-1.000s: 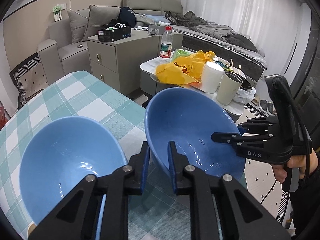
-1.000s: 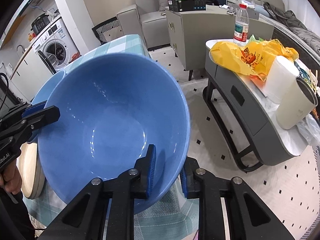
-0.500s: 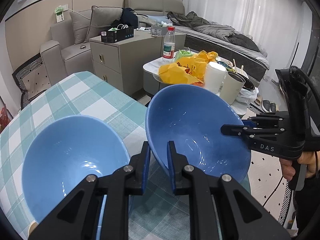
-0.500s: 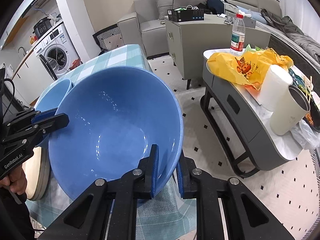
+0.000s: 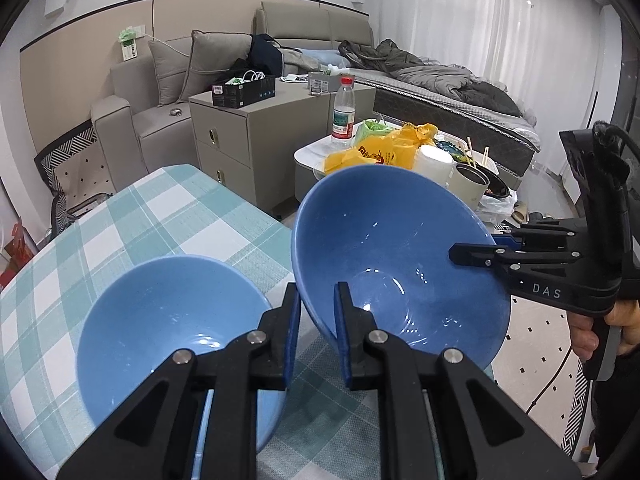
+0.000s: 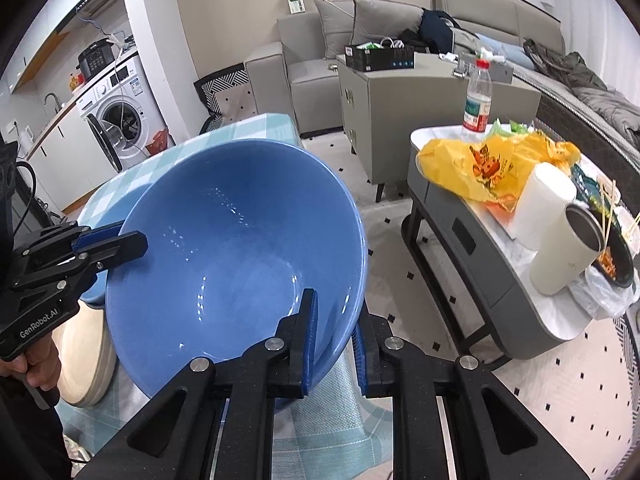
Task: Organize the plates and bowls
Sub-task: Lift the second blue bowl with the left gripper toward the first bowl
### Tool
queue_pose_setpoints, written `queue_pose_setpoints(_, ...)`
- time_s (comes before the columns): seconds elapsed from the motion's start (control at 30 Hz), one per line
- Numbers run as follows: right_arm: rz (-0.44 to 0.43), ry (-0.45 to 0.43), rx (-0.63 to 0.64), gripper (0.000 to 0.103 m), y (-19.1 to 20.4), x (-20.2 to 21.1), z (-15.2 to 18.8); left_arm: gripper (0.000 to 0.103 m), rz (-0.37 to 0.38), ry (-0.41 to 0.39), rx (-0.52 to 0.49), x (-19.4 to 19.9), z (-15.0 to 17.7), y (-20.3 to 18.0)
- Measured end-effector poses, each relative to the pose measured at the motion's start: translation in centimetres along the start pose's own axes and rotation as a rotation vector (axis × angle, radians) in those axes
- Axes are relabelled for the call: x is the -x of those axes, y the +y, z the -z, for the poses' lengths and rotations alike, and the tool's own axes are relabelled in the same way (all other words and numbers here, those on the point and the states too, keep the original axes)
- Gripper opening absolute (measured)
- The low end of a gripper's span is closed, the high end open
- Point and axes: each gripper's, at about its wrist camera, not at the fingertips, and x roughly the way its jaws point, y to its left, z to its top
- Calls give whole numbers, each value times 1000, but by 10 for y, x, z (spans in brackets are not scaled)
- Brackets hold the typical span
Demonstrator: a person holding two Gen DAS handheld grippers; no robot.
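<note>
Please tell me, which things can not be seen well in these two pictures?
- Left wrist view: the bowl on the table has its near side hidden by the left gripper.
- Right wrist view: a beige round thing, cut off by the held bowl; plate or board, unclear.
- Cup contents: not visible.

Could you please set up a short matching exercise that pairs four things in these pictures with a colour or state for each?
Things:
1. tilted bowl
2. second bowl
3. bag
4. bottle

Colour or state:
A. blue, not gripped
B. red cap
C. rim pinched by the left gripper and the right gripper
D. yellow

Pairs: 1-C, 2-A, 3-D, 4-B
</note>
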Motion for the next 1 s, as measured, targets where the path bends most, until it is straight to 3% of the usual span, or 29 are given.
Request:
queue_pose_setpoints(0.57,-28,-86,114,16,65,40,-39,15,-72,-109,62,58,1,35)
queue_pose_setpoints(1.0,-75,-92,208,16,130,34,-59,15,-161,-145,124,88,18,80)
